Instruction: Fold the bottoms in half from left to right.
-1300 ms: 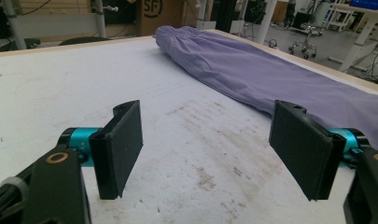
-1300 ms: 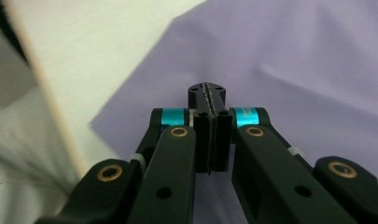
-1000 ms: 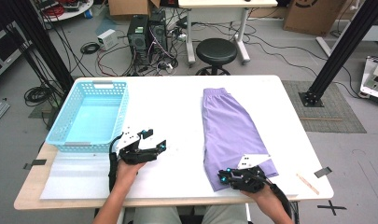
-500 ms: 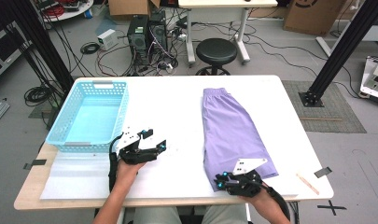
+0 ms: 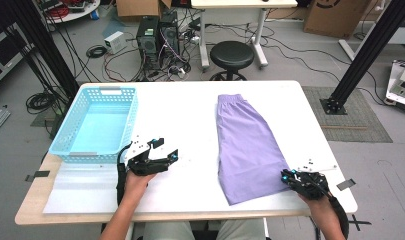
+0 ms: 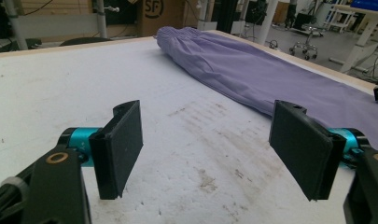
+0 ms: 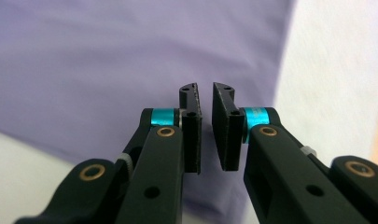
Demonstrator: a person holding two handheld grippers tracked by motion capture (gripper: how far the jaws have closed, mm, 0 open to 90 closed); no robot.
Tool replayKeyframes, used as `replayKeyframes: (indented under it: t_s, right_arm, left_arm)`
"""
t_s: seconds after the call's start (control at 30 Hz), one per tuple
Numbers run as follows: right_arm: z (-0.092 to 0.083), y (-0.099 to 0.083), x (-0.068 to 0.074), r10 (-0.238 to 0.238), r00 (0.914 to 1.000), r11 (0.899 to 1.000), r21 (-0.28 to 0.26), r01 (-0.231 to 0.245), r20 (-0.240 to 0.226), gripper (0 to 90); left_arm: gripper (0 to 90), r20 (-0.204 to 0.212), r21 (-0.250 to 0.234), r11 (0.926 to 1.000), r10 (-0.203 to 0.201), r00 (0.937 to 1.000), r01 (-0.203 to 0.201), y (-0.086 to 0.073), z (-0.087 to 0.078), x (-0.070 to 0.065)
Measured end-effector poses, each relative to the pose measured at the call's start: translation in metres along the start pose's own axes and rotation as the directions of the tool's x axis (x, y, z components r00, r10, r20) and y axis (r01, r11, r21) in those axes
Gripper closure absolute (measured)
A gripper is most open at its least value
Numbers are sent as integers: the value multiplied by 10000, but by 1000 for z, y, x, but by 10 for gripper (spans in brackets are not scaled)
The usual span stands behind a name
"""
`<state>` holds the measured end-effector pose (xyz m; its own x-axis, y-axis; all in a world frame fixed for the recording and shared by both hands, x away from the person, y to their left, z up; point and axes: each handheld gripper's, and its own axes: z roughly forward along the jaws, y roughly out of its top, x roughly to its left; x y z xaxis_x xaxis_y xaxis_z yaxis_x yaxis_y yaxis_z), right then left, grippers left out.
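Nearby, right gripper [image 7: 205, 126] jaws just closing to a slit, nothing visibly between, purple shorts [image 5: 247, 145] beneath, left gripper [image 6: 207, 149] wide open, empty.

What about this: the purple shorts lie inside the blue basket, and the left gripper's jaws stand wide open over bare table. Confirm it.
One thing is wrong: the purple shorts lie flat on the white table, apart from the blue basket, which holds nothing, as the high view shows. The left gripper does stand wide open over bare table.
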<state>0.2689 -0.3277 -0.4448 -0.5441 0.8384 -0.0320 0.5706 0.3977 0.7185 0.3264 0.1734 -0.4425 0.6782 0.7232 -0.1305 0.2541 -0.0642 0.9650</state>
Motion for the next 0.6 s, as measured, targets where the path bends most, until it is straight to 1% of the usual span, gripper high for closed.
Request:
replayKeyframes:
  t_s: [0.03, 0.07, 0.1, 0.17, 0.2, 0.23, 0.27, 0.33, 0.37, 0.4, 0.43, 0.47, 0.5, 0.53, 0.6]
  right_arm:
    - [0, -3, -1, 122, 9999, 9999, 90, -122, -3, 827]
    - [-1, -5, -2, 139, 9999, 9999, 90, -139, -5, 820]
    - [-4, -7, -3, 217, 9998, 9997, 54, -217, -37, 794]
    - [-10, -8, -6, 446, 9990, 9987, -248, -447, -68, 780]
    - [-13, -9, -7, 569, 9984, 9979, -323, -570, -41, 778]
    - [-14, -10, -7, 583, 9983, 9977, -343, -583, -10, 778]
    - [-14, -11, -8, 585, 9983, 9979, -272, -585, 7, 778]
    - [-11, -15, -7, 495, 9988, 9987, 76, -495, 26, 781]
    - [-11, -16, -6, 466, 9989, 9989, -18, -466, 69, 791]
    - [-11, -15, -6, 473, 9988, 9989, 17, -474, 92, 823]
    - [-12, -15, -6, 395, 9991, 9992, 76, -397, 150, 876]
    - [-13, -15, -6, 311, 9993, 9995, 88, -313, 198, 900]
    - [-14, -15, -5, 289, 9995, 9995, 147, -290, 121, 900]
    - [-15, -16, -5, 169, 9998, 9998, 143, -171, 128, 900]
    - [-18, -16, -4, 140, 9998, 9998, 144, -142, 126, 900]
  left_arm:
    - [259, 8, 1, 10000, -13, 10000, 13, 0, 0, 0]
    - [259, -9, -4, 10000, 2, 10000, -2, 0, 0, 0]
    - [259, -1, 5, 10000, -5, 10000, 5, 0, 0, 0]
    - [259, 1, 4, 10000, -7, 10000, 7, 0, 0, 0]
    - [259, -1, 5, 10000, -12, 10000, 12, 0, 0, -1]
    - [259, 6, -4, 10000, -15, 10000, 15, 0, 0, -1]
    - [259, -1, -8, 10000, -7, 10000, 7, 0, 0, -1]
    - [259, 9, 2, 10000, 4, 10000, -4, 0, 0, -1]
    - [259, 14, -4, 10000, 1, 10000, -1, 0, 0, -1]
    - [259, 1, -5, 10000, 21, 10000, -21, 0, 0, -1]
    - [259, 1, -2, 10000, 25, 10000, -25, 0, 0, -1]
    - [259, 17, -6, 10000, 14, 10000, -14, 0, 0, -1]
    - [259, 20, -16, 10000, 12, 10000, -12, 0, 0, -1]
    - [259, 20, -9, 10000, 1, 10000, 0, 0, -1, -1]
    - [259, 10, -13, 10000, 2, 10000, -2, 0, 0, -1]
